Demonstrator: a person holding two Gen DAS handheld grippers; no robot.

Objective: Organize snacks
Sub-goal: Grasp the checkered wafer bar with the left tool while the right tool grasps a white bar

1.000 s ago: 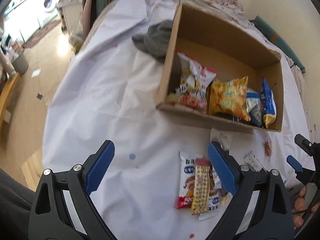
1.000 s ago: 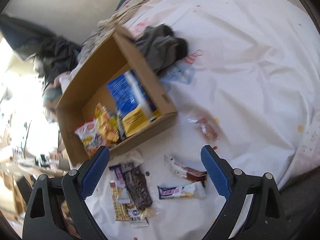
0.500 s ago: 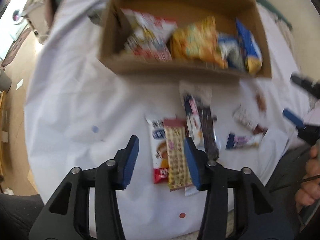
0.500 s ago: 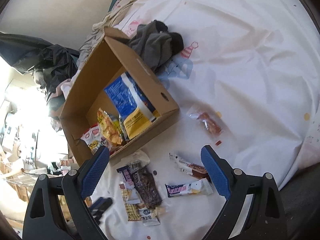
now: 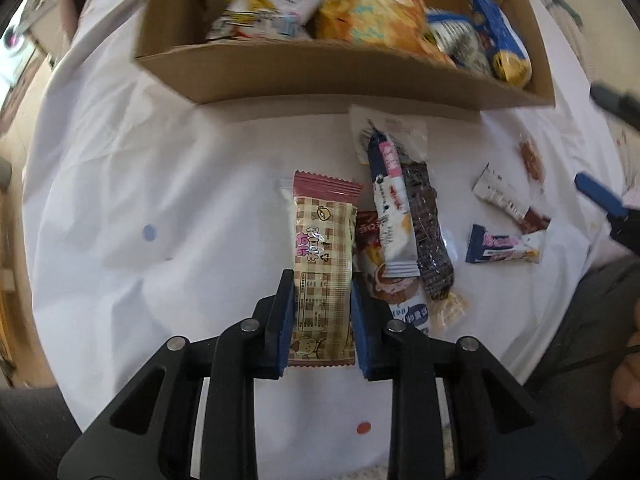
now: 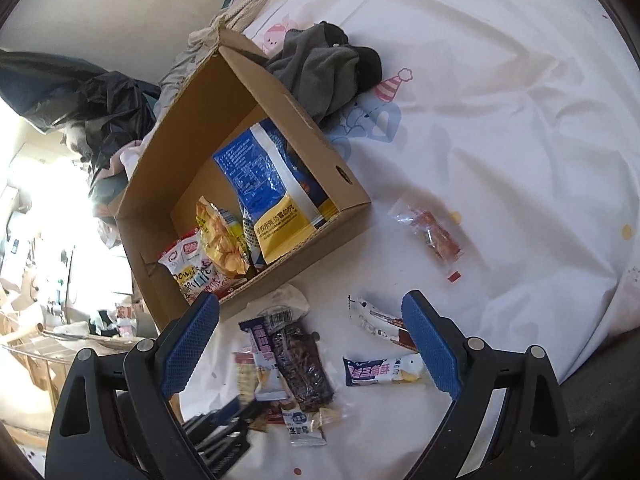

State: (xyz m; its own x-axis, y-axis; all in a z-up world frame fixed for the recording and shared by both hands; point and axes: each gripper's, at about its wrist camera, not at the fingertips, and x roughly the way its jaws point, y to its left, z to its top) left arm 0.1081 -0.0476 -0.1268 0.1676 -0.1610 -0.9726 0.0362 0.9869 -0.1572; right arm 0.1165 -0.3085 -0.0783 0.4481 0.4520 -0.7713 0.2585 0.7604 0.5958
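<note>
Left gripper (image 5: 322,320): jaws just closed onto the checkered wafer packet (image 5: 323,264), pads pressing its near end.
Packet axis: run lengthwise away from the gripper, toward the cardboard box (image 5: 320,76) beyond.
Right gripper (image 6: 312,344): held wide open, empty, farther off.

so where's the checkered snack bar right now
In the left wrist view, the checkered snack bar lies on the white sheet between the closing jaws, left of the snack pile.

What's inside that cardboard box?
The cardboard box holds a blue and yellow bag, an orange chip bag and a white and red bag. Anything beneath them is hidden.
</note>
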